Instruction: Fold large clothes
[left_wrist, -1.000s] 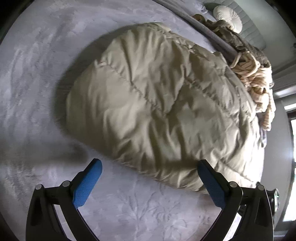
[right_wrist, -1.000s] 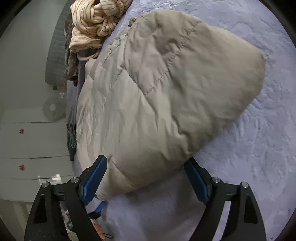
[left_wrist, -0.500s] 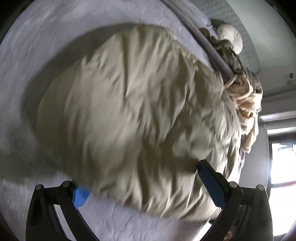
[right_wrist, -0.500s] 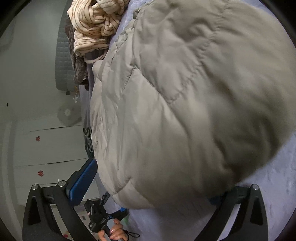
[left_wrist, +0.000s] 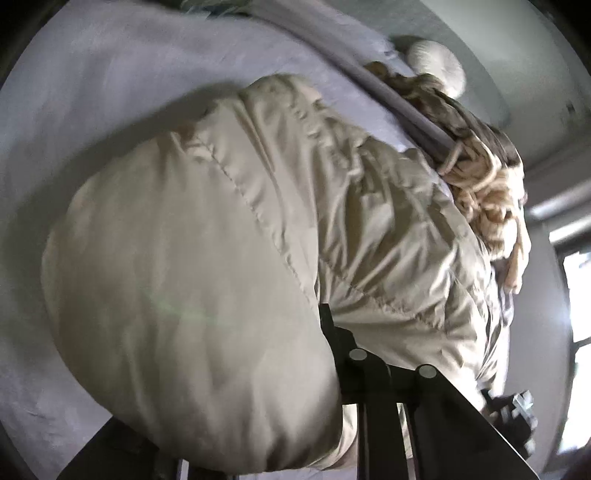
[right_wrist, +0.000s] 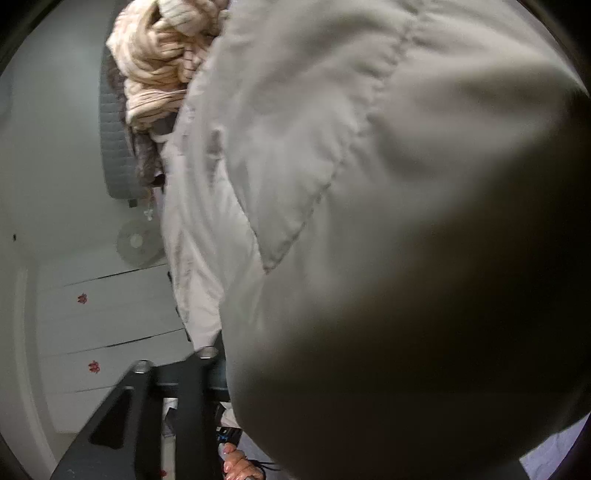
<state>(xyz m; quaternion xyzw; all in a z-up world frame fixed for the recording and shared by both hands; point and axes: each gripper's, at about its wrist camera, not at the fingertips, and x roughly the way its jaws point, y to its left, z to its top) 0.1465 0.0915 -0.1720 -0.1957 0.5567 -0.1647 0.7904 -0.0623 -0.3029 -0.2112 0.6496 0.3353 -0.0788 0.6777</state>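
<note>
Left tongs (left_wrist: 321, 387): jaws closing on the near edge of the padded coat (left_wrist: 229, 258). Fabric bulges between and over the fingers, hiding the pads. Only 1 black finger shows, pressed into the cloth.

Right tongs (right_wrist: 280, 391): jaws also closing, with the same coat (right_wrist: 369, 221) between them. The fabric swallows most of the view; 1 dark finger shows at the lower left, and the other is hidden.

Coat: a large beige quilted coat, lying on a pale lilac bed (left_wrist: 110, 92). Its near hem sits in both tongs, and the body runs away from them toward the far edge of the bed.

Key relation: the coat's long axis points straight ahead of both tongs, so the held hem would likely travel forward over the body to fold it. Both hands are equally near; neither leads.

Beyond the coat: a heap of striped cream knitwear (left_wrist: 487, 199) at the bed's far edge, touching the coat's far end.

Room: white drawers (right_wrist: 110, 314) stand beside the bed in the right view.

Person: a hand (right_wrist: 240, 465) shows at the bottom of the right view, holding the other tool.
</note>
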